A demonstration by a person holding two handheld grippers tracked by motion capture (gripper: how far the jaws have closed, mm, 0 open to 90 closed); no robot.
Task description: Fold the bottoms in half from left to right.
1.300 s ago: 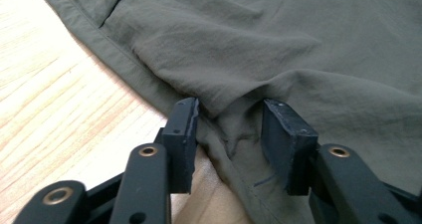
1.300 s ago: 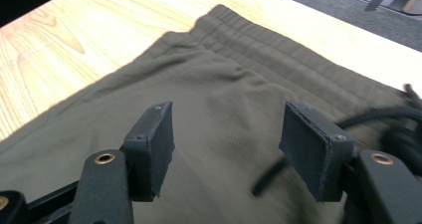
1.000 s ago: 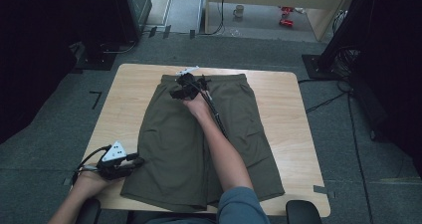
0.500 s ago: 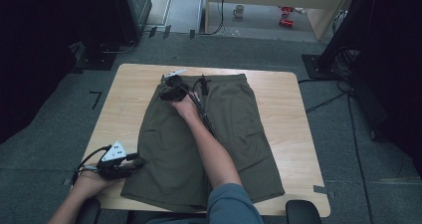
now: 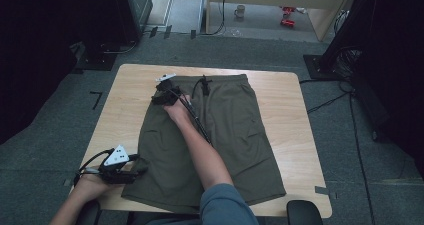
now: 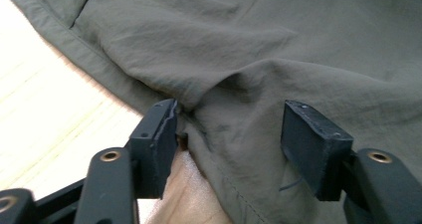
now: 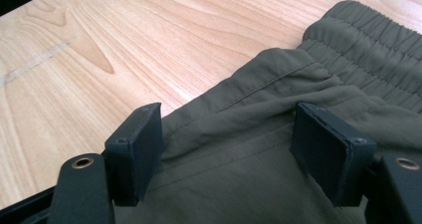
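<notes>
Olive shorts (image 5: 220, 130) lie flat on the wooden table (image 5: 285, 100), with the elastic waistband (image 7: 368, 40) at the far side. My right gripper (image 5: 159, 92) reaches across to the waistband's left corner. In the right gripper view its jaws (image 7: 229, 139) stand open, low over the cloth (image 7: 249, 179) by the side seam. My left gripper (image 5: 139, 171) sits at the near left hem corner. Its jaws (image 6: 229, 129) are open and straddle a raised fold of the hem (image 6: 239, 84).
A black drawstring (image 5: 204, 83) lies at the waistband's middle. Bare wood (image 7: 99, 40) runs left of the shorts and along the table's right side. Black chair parts (image 5: 304, 214) sit at the near edge. Cables (image 5: 330, 102) and dark stands surround the table.
My right gripper has slid left along the waistband from near the drawstring to the left corner. The left gripper has stayed at the hem corner.
</notes>
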